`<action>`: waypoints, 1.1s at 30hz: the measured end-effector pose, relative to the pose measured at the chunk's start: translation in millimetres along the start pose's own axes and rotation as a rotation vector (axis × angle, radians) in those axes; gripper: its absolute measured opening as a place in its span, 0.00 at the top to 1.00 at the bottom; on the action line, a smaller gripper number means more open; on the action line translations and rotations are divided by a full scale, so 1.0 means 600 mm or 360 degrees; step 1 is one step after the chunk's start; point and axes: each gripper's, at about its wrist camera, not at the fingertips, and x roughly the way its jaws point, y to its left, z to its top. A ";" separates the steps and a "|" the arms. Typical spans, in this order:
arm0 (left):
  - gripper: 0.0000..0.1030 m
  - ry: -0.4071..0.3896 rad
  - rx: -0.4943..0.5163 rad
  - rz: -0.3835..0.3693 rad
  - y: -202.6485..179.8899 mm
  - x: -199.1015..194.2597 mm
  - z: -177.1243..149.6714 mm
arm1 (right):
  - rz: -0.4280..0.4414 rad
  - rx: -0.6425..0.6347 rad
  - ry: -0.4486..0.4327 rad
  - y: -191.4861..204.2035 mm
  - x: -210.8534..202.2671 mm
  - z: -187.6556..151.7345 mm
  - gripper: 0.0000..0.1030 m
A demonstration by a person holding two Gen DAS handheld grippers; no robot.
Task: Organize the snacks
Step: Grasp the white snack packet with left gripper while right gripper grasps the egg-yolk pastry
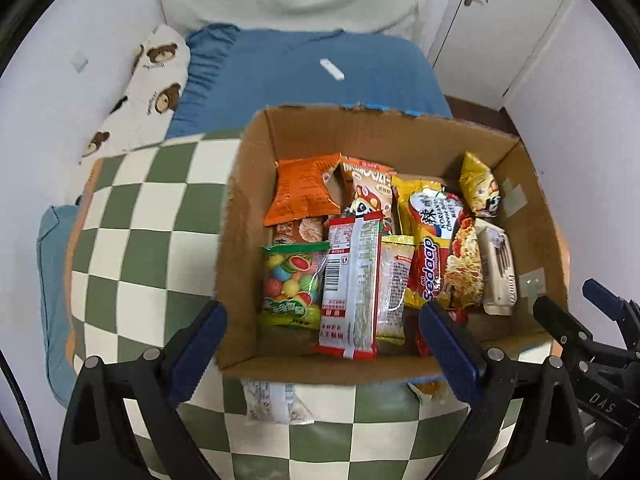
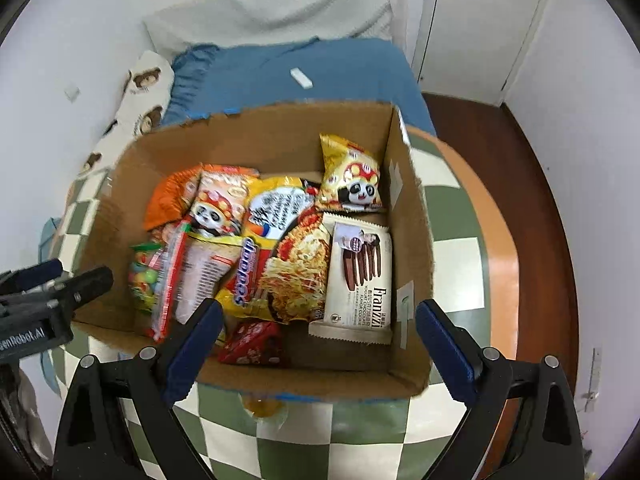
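Note:
An open cardboard box (image 1: pixel 240 208) (image 2: pixel 416 240) stands on a green-and-white checkered cloth and holds several snack packs: an orange bag (image 1: pixel 304 192), a candy bag (image 1: pixel 292 288), a red-and-white bar pack (image 1: pixel 352 292), yellow Sedaap noodles (image 1: pixel 436 248) (image 2: pixel 280 268), a white Franzzi cookie pack (image 2: pixel 360 280), a yellow panda bag (image 2: pixel 350 176) and a small red pack (image 2: pixel 254 344). My left gripper (image 1: pixel 324 344) is open and empty over the box's near edge. My right gripper (image 2: pixel 318 340) is open and empty over the box's near right part.
A white snack pack (image 1: pixel 276 400) and a yellowish pack (image 1: pixel 426 390) (image 2: pixel 264 406) lie on the cloth, partly under the box's near edge. The round table's wooden rim (image 2: pixel 500 248) shows at right. A bed with a blue blanket (image 1: pixel 304 76) lies behind. A white door (image 2: pixel 476 20) is far right.

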 end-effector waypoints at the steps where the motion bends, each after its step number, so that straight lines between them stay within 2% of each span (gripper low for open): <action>1: 0.04 -0.0032 0.0006 0.0008 0.001 -0.013 -0.008 | 0.0002 -0.0004 -0.0027 0.002 -0.013 -0.005 0.04; 13: 0.04 -0.0406 0.0023 0.0057 0.003 -0.156 -0.092 | -0.0001 -0.0020 -0.0349 0.026 -0.169 -0.069 0.04; 20: 0.04 -0.0512 -0.0005 0.0074 0.011 -0.186 -0.125 | 0.0035 0.0043 -0.0451 0.028 -0.211 -0.110 0.04; 24: 0.04 -0.0454 0.0015 0.0128 0.021 -0.149 -0.138 | 0.0133 0.0052 -0.0321 0.032 -0.171 -0.127 0.04; 26: 0.00 -0.0359 0.0025 0.0132 0.032 -0.108 -0.146 | 0.0166 0.0058 -0.0231 0.035 -0.135 -0.142 0.04; 33: 0.00 -0.0126 -0.0005 0.0160 0.068 0.002 -0.171 | 0.0224 0.0133 0.0092 0.044 0.032 -0.184 0.04</action>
